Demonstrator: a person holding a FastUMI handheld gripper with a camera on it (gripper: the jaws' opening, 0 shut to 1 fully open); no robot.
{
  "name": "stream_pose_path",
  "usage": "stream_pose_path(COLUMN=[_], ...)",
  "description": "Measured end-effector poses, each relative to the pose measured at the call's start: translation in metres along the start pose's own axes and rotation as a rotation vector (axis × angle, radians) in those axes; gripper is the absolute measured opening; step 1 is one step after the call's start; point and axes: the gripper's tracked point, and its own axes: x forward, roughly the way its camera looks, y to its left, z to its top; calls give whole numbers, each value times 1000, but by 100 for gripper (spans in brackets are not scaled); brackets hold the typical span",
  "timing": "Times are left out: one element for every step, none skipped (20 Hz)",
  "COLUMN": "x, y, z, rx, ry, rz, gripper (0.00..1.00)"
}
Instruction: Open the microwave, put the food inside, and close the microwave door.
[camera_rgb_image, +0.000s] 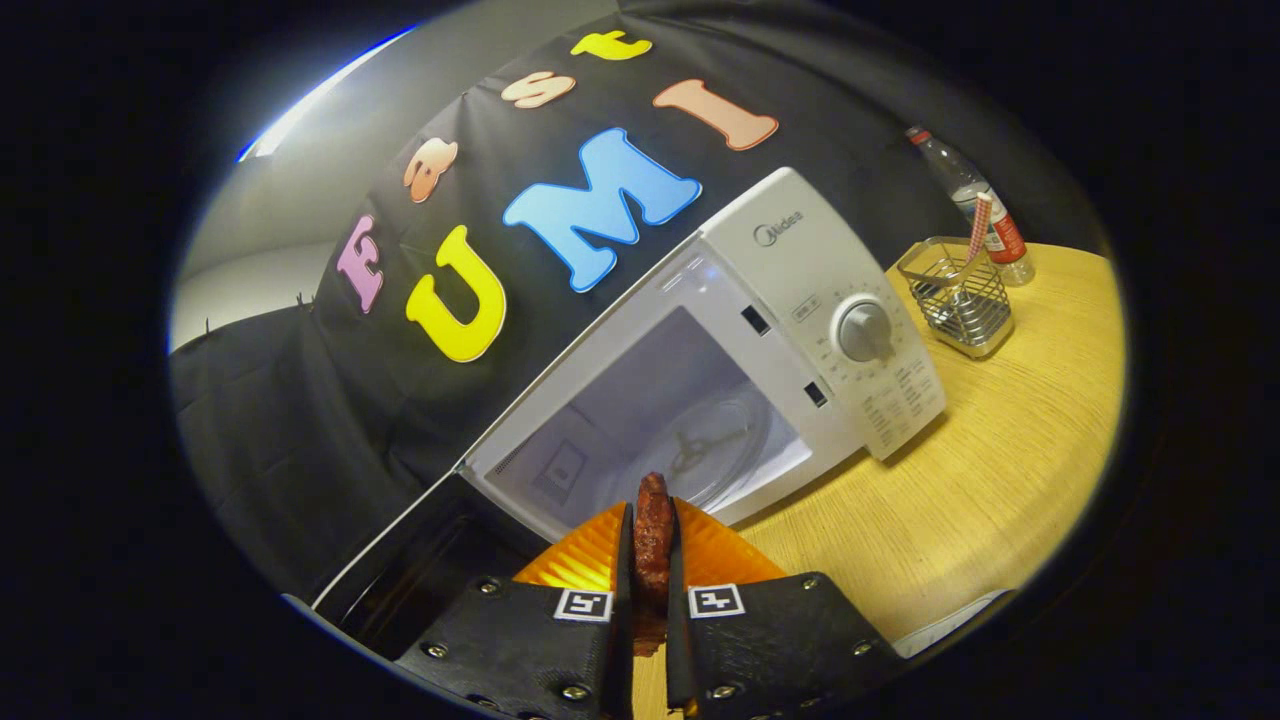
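Nearest, the claw (651, 560) is pinched narrow on the food (654, 535), a dark reddish-brown piece held upright between both fingers, its top poking out ahead of them. Just beyond the fingers lies the microwave (800, 270), tilted in this view, with its door (400, 560) swung down and away to the left and the cavity (640, 420) open straight ahead. Inside, a clear glass turntable (720, 440) sits on the floor of the cavity, bare. So the opening looks done and the step in hand is carrying the food in; closing the door is yet to come. The next move calls for a straight push forward over the lower lip of the cavity, then a drop low enough to let go over the turntable, and a clean pull back out. The edges to mind are that lower lip, the cavity's roof, and the control panel with its dial (863, 330) to the right; the open door on the left narrows the approach from that side. The cavity seems roomy against the slim food. Farther right on the wooden surface (980, 500) stand a wire basket (958, 297) and a bottle (968, 195), well apart from the path.
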Motion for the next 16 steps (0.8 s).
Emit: stream_pose_path(x=[11, 23, 35, 44, 54, 62, 71, 77, 84, 93, 104, 113, 121, 128, 136, 143], y=[1, 2, 1, -1, -2, -1, 0, 3, 9, 13, 16, 16, 18, 19, 23, 28], z=[-1, -2, -3, -6, -8, -10, -12, -11, -9, -7, -6, -5, -1, 3, 7, 8], rx=[-11, -21, -34, -44, -55, -63, -72, -65, -52, -47, -59, -71, -67, -46, -30, -31], ry=[-7, -18, -25, -28, -28, -31, -30, -34, -44, -54, -62, -76, -92, -108, -128, -145], rz=[-9, -22, -38, -57, -66, -76, -81, -74, -65, -61, -70, -81, -82, -82, -67, -55], gripper=[13, 13, 13, 13, 13, 13, 13, 13, 13, 13, 13, 13, 13, 13, 13, 13])
